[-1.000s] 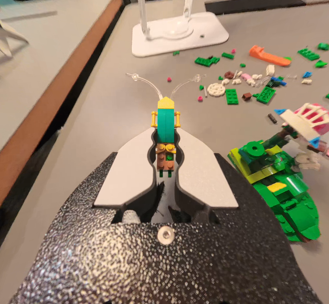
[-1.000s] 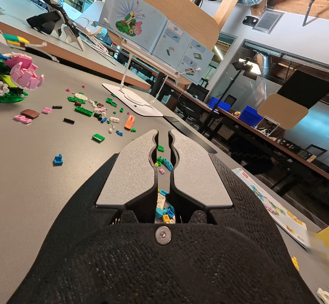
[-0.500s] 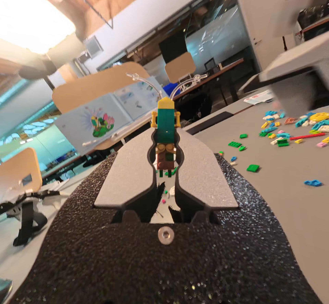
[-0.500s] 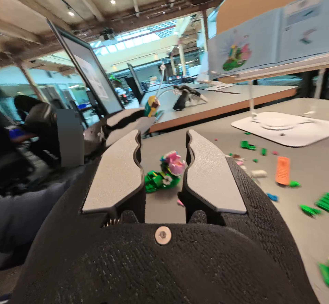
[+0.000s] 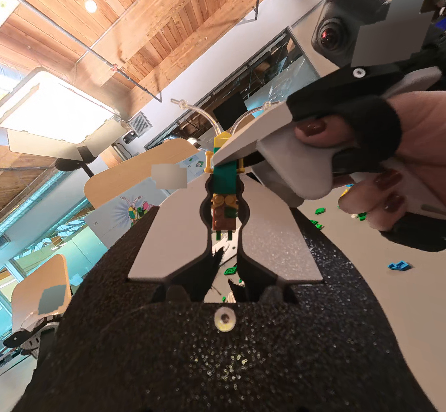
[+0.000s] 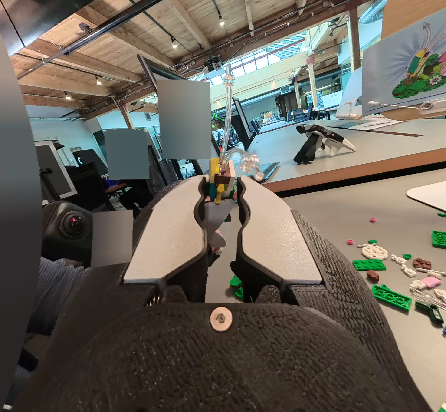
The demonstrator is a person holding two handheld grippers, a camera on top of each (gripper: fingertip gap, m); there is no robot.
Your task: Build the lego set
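Note:
My left gripper (image 5: 224,176) is raised off the table and shut on a small lego body (image 5: 224,184): teal with a yellow top, brown and green lower bricks and two clear curved antennae (image 5: 210,116). In the right wrist view my right gripper (image 6: 220,179) straddles the top of the same body (image 6: 220,183). Its jaws are partly closed, with a thin gap on each side. One of its fingers (image 5: 255,130) crosses the body's top in the left wrist view. A left gripper finger (image 6: 217,214) shows between the right jaws.
A hand (image 5: 386,171) holds the right gripper. Loose pieces lie on the grey table (image 6: 337,219): green plates (image 6: 369,264), a white round piece (image 6: 374,252), a blue piece (image 5: 398,265). The instruction booklet (image 6: 410,81) stands at the right. A spare gripper (image 6: 321,142) lies on the far table. Less than 4 cm separates the two grippers' tips.
The left gripper has tilted up from the table, still holding the body. The right gripper swung left to it, opened wide, and now has narrowed around the body's top.

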